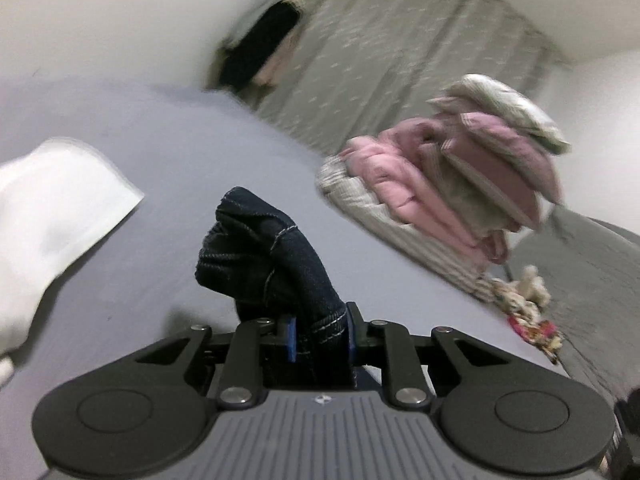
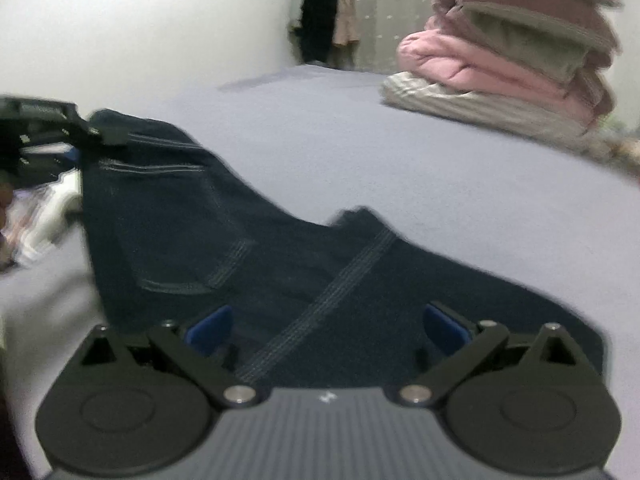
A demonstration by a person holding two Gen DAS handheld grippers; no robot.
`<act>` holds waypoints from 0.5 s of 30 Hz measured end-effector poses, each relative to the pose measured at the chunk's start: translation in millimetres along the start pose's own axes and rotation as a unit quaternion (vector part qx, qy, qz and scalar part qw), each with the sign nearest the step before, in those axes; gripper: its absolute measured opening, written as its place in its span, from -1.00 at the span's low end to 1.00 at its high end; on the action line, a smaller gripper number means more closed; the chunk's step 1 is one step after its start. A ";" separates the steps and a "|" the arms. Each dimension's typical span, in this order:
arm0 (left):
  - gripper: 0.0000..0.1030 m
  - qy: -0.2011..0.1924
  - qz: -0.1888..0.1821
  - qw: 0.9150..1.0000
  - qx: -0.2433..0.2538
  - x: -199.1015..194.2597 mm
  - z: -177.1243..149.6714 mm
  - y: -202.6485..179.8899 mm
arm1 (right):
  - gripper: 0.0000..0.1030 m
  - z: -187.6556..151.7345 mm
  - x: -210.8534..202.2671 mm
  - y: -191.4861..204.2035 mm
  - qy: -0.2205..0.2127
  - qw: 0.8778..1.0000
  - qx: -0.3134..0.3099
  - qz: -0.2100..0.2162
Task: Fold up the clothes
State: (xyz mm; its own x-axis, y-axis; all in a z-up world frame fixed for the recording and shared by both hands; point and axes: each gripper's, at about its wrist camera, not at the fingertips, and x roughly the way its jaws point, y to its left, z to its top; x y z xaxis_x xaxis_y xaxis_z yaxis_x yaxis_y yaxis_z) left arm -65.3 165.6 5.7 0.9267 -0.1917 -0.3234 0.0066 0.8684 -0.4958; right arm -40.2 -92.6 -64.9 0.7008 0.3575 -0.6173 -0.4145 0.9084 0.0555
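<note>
Dark blue jeans (image 2: 180, 232) with pale stitching lie spread over the grey-blue bed sheet (image 2: 400, 152) in the right wrist view. My right gripper (image 2: 326, 330) stands open low over them, its blue pads wide apart with flat denim between. At that view's left edge, my left gripper (image 2: 80, 136) holds one end of the jeans lifted off the sheet. In the left wrist view, the left gripper (image 1: 320, 340) is shut on a bunched fold of the jeans (image 1: 268, 256), which sticks up between the blue pads.
A stack of pink and striped bedding and pillows (image 2: 500, 60) sits at the far right of the bed, also in the left wrist view (image 1: 440, 184). A white cloth (image 1: 52, 208) lies at the left. Dark clothes (image 2: 320, 12) hang by the patterned curtain behind.
</note>
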 end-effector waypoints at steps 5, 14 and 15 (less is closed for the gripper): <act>-0.63 -0.030 -0.069 0.995 0.058 -22.3 3.6 -24.5 | 0.51 -0.1 15.0 17.6 0.023 0.999 -0.026 0.025; -0.63 -0.028 -0.170 0.976 0.135 -42.3 0.7 -57.6 | 0.51 -8.3 32.5 52.2 0.020 0.992 -0.122 -0.020; -0.63 -0.027 -0.178 0.973 0.145 -42.8 -1.4 -61.4 | 0.52 -9.2 34.8 55.0 0.019 0.991 -0.129 -0.025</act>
State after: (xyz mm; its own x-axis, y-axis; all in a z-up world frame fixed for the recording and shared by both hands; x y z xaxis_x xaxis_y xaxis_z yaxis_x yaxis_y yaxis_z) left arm -105.9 119.8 48.8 0.8645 -0.4865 -0.1266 0.4291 0.8453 -0.3183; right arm -44.0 -32.2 -90.5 0.7035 0.3005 -0.6441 -0.5178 0.8374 -0.1749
